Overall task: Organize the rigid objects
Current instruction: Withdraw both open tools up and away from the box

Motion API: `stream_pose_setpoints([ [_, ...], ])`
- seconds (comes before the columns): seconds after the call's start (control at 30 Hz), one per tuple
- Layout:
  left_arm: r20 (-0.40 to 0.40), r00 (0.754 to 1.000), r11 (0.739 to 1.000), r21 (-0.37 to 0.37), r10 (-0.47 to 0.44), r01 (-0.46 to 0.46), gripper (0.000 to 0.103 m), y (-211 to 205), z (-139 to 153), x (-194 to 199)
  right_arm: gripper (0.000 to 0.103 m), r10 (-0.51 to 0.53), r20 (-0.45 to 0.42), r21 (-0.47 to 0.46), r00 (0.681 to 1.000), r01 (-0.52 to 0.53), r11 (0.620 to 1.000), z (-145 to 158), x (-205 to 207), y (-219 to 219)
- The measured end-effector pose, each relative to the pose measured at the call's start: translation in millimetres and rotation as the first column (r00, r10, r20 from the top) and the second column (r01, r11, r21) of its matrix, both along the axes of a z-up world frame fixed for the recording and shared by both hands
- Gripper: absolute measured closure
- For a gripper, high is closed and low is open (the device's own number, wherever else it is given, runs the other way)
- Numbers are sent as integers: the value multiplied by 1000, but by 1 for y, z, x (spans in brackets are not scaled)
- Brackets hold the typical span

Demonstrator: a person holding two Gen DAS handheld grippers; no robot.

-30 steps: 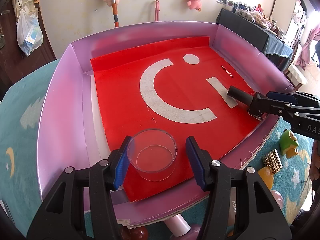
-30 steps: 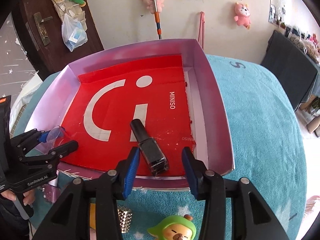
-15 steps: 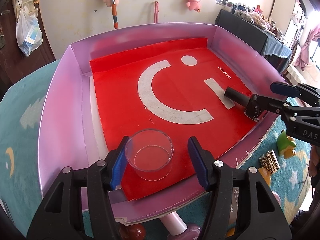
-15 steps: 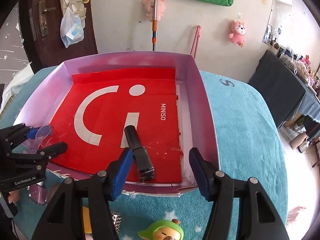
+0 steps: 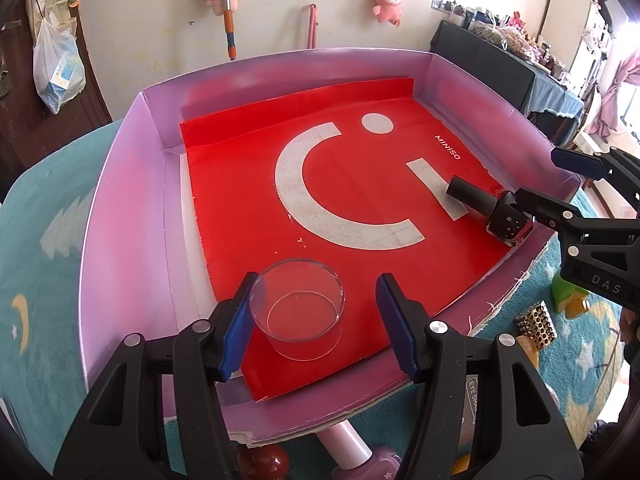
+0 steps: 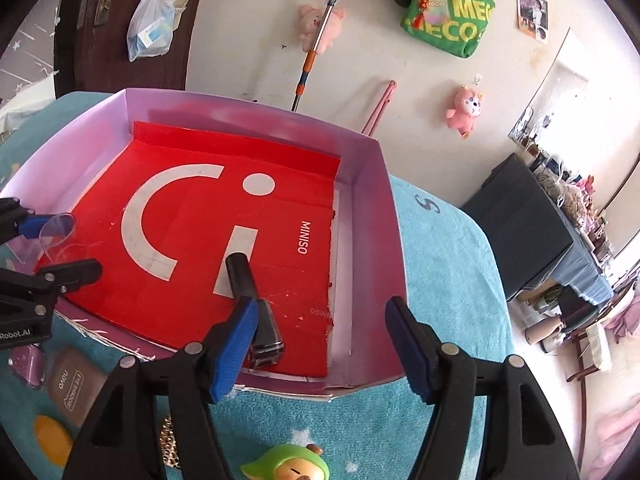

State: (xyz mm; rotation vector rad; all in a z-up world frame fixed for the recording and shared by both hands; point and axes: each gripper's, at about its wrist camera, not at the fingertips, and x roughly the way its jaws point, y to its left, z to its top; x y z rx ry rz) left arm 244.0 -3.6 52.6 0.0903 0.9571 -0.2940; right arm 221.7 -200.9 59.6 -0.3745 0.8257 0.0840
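Looking at this, both items are sitting inside the pink box [image 5: 120, 208] on its red liner [image 5: 248, 200], so the drop-off step looks basically done imo. Left gripper [image 5: 316, 320] has its jaws spread wide around the clear glass cup [image 5: 297, 314]; the left blue pad is right at the cup wall, the right one is apart from it w/ a clear gap, so it's not holding anything. Cup stands upright near the front edge of the box. Right gripper [image 6: 320, 344] is wide open too and grips nothing; the black nail polish bottle [image 6: 252, 308] lies on its side by the near right corner, just beside the left pad, can't tell if it's touching. Next move prob means backing both grippers out w/o knocking the cup or rolling the bottle, then going for the stuff outside on the teal cloth [image 6: 440, 264]: green toy [image 6: 292, 464], brown eyeshadow case [image 6: 72, 380], gold studded thing [image 5: 536, 324].
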Motion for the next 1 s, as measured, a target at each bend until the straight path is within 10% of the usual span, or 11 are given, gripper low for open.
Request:
stream_pose_setpoints([
  [1.0,14,1000,1000,-13,1,-1,39,-5,6,-6,30,94,-57,-184,994,-103,978,-3,6,13],
])
